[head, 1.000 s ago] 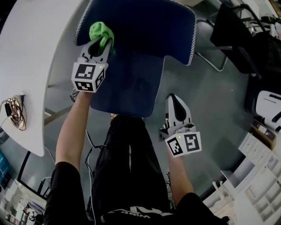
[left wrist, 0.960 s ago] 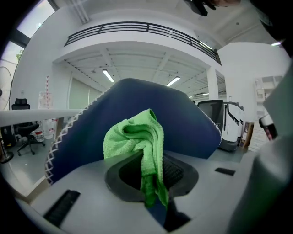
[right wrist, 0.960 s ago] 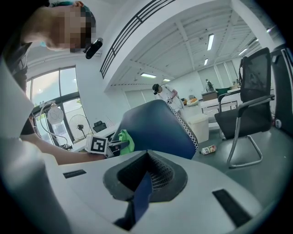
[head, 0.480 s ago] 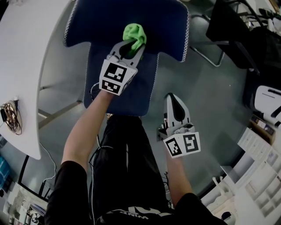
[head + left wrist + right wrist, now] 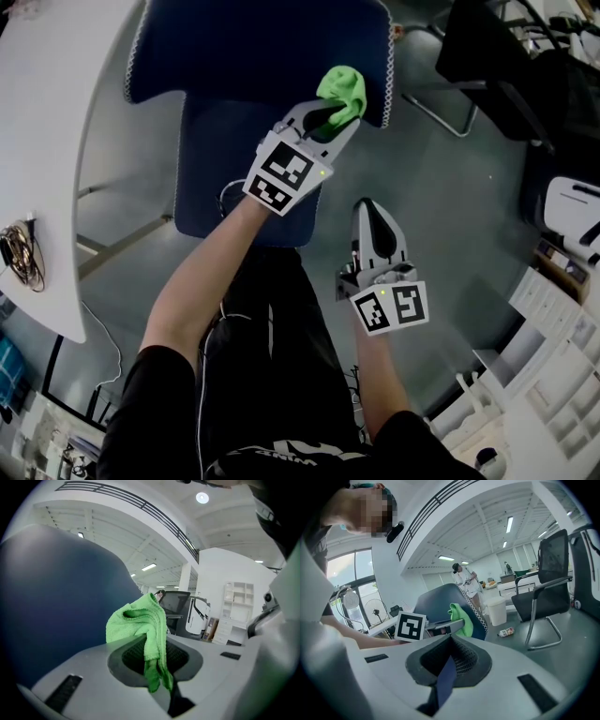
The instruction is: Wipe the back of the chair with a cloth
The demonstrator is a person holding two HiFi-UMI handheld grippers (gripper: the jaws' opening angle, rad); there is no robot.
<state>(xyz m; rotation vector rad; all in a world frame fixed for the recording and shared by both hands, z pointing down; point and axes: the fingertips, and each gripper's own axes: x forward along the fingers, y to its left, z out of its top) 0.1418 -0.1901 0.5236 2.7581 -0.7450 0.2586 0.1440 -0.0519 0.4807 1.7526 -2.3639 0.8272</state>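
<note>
A blue chair stands below me, its back [image 5: 253, 47] at the top of the head view and its seat [image 5: 220, 169] beneath. My left gripper [image 5: 333, 111] is shut on a green cloth [image 5: 342, 89], pressed against the right part of the chair back near its white-stitched edge. In the left gripper view the cloth [image 5: 140, 623] bunches over the jaws beside the blue back [image 5: 56, 602]. My right gripper [image 5: 367, 208] hangs shut and empty right of the seat, apart from the chair. From the right gripper view the cloth [image 5: 461, 618] and chair back [image 5: 438, 602] show ahead.
A white table [image 5: 56, 141] curves along the left with a coiled cable [image 5: 23, 246] on it. A black chair [image 5: 487, 56] stands at the upper right, white shelves [image 5: 553, 375] at the lower right. A white bin [image 5: 496, 610] and a bottle [image 5: 505, 632] sit on the grey floor.
The left gripper has carried the green cloth rightward across the chair back, from its left edge to its right part. The right gripper has stayed where it was.
</note>
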